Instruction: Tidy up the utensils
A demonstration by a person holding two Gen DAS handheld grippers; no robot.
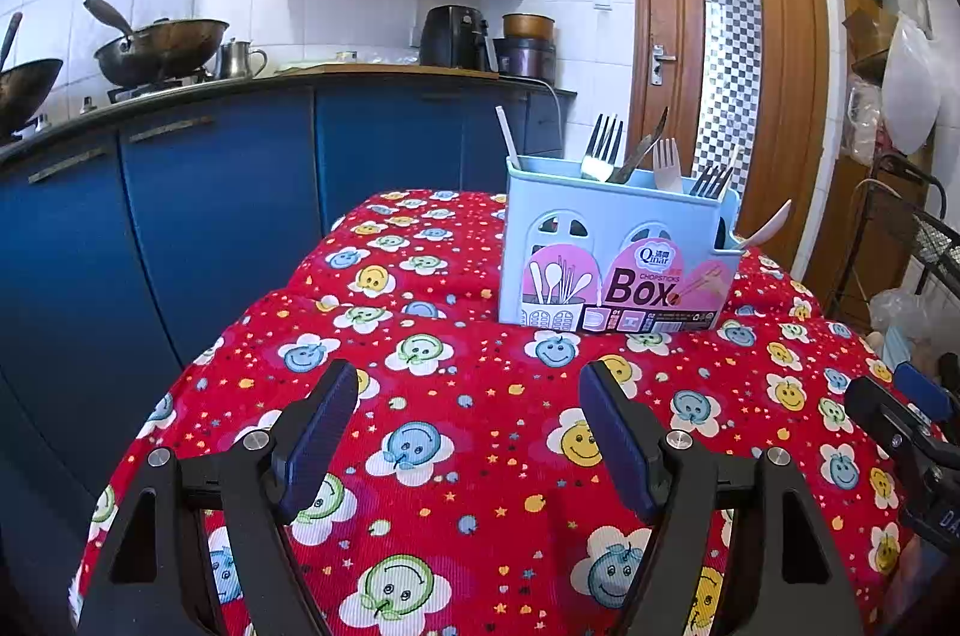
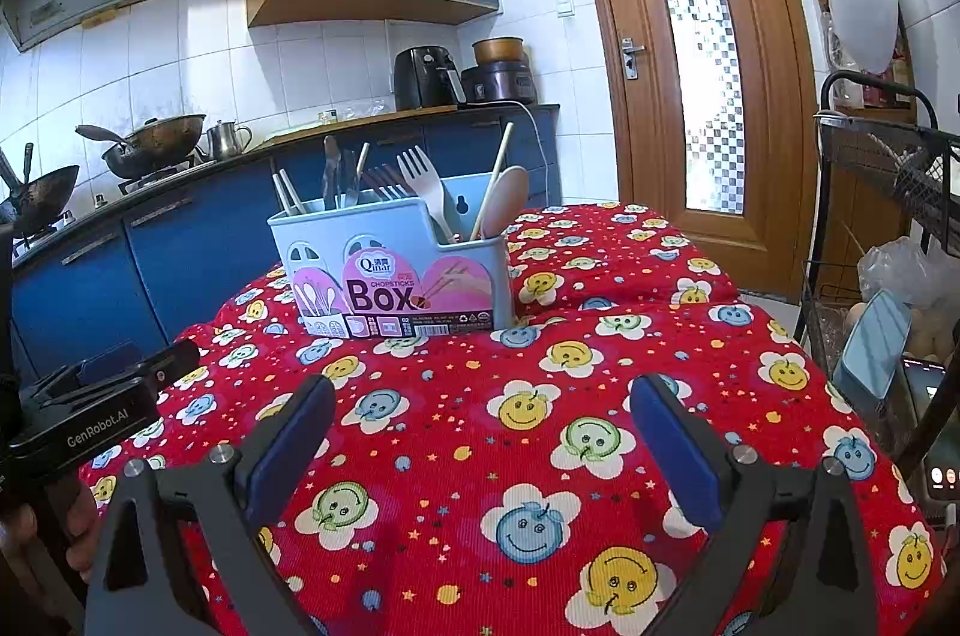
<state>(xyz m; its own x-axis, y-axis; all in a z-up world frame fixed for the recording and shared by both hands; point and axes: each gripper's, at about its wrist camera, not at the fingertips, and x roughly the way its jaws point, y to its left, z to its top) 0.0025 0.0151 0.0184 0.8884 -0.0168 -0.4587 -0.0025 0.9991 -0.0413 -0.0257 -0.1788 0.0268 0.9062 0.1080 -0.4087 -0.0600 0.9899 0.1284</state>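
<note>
A light blue utensil box (image 1: 612, 252) labelled "Box" stands on the red smiley-pattern tablecloth (image 1: 468, 456). It holds metal forks (image 1: 602, 147), a pale plastic fork (image 1: 667, 165), a white spoon (image 1: 771, 225) and chopsticks. In the right wrist view the box (image 2: 396, 270) holds a pale fork (image 2: 423, 183), a wooden spoon (image 2: 507, 201) and chopsticks (image 2: 288, 192). My left gripper (image 1: 468, 384) is open and empty above the cloth, short of the box. My right gripper (image 2: 480, 396) is open and empty, likewise short of the box.
Blue kitchen cabinets (image 1: 210, 192) and a counter with woks (image 1: 159, 48) run along the left. A wooden door (image 2: 690, 60) stands behind. A black wire rack (image 2: 888, 192) with bags sits right of the table. The other gripper shows at each view's edge (image 1: 906, 444) (image 2: 90, 408).
</note>
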